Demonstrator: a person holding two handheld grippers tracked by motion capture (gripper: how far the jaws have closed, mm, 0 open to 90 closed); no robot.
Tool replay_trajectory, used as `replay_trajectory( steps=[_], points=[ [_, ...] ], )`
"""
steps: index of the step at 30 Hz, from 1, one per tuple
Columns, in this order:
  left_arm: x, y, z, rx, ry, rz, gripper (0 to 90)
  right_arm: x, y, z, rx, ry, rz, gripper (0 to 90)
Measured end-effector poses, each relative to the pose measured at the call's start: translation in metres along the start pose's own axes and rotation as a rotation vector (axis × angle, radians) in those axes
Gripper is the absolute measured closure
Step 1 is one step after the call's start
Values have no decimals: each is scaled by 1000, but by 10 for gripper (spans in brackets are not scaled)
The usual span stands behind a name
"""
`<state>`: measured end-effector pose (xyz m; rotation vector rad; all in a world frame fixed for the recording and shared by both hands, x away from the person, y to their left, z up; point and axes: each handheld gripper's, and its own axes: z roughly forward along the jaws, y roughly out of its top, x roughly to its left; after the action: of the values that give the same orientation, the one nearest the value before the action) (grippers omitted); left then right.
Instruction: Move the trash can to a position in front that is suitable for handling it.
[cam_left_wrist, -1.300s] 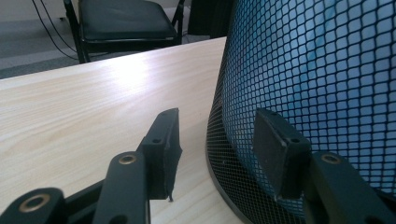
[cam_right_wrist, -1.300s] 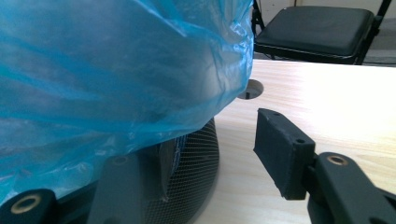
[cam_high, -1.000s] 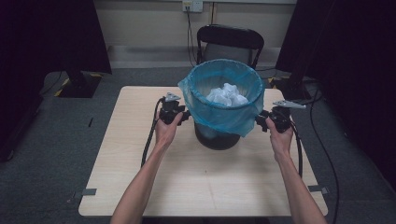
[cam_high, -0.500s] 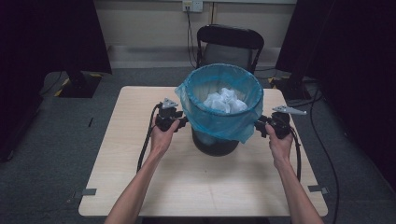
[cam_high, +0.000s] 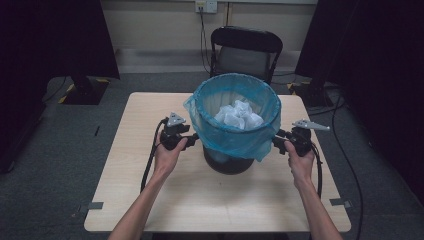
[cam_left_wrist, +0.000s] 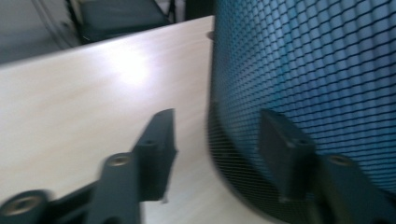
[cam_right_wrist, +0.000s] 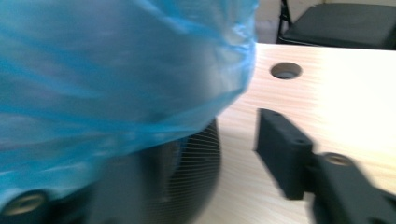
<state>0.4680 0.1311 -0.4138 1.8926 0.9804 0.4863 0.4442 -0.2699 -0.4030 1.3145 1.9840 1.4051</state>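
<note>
Both of my grippers flanked the bin: the left gripper (cam_high: 194, 142) had just been opening, its jaws standing apart with nothing between them beside the mesh bin (cam_left_wrist: 308, 93), and the right gripper (cam_high: 278, 140) had likewise just spread, unclenched under the blue bag's (cam_high: 235, 137) overhang. The bin stood mid-desk (cam_high: 150, 200), holding crumpled paper (cam_high: 239, 115). I judged the hold just let go; next, a fresh grip on the bag's edge.
</note>
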Motion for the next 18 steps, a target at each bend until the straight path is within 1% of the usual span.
replay_trajectory(
  steps=[1,2,3,4,5,6,7,9,10,11,12,13,14,15,16,17,18],
  points=[
    [5,0,1,3,-23,-28,349,-1,0,0,13,-18,0,305],
    [10,0,2,3,-7,-54,326,-2,1,0,29,-31,-9,291],
    [13,0,5,4,25,-61,326,-5,2,0,37,-79,-30,330],
    [16,1,8,17,41,-64,326,-8,3,1,37,-112,-29,316],
    [19,1,12,1,36,-84,326,-12,5,2,40,-130,-14,300],
    [21,2,15,-9,19,-110,325,-15,7,4,42,-145,-4,302],
    [21,3,19,-1,13,-117,320,-17,9,6,39,-161,1,301],
    [20,6,27,5,15,-113,309,-18,12,11,38,-161,7,298],
    [18,7,30,10,8,-110,304,-17,13,15,39,-163,9,298],
    [17,7,32,3,16,-106,317,-15,13,18,39,-155,10,297],
    [16,6,33,-11,14,-109,328,-13,13,19,37,-146,7,298],
    [16,6,34,-18,-1,-122,351,-10,13,21,33,-129,0,363],
    [15,6,33,-17,-11,-120,378,-6,13,22,22,-132,-9,408],
    [14,6,32,-15,-19,-115,401,-4,12,21,12,-141,-25,430],
    [12,6,30,-7,-19,-98,433,-3,11,21,5,-130,-24,461],
    [11,6,28,-6,-18,-87,457,-3,10,20,2,-115,-15,466],
    [9,6,26,-6,-29,-78,484,-3,9,19,4,-108,-11,470]
  ],
)
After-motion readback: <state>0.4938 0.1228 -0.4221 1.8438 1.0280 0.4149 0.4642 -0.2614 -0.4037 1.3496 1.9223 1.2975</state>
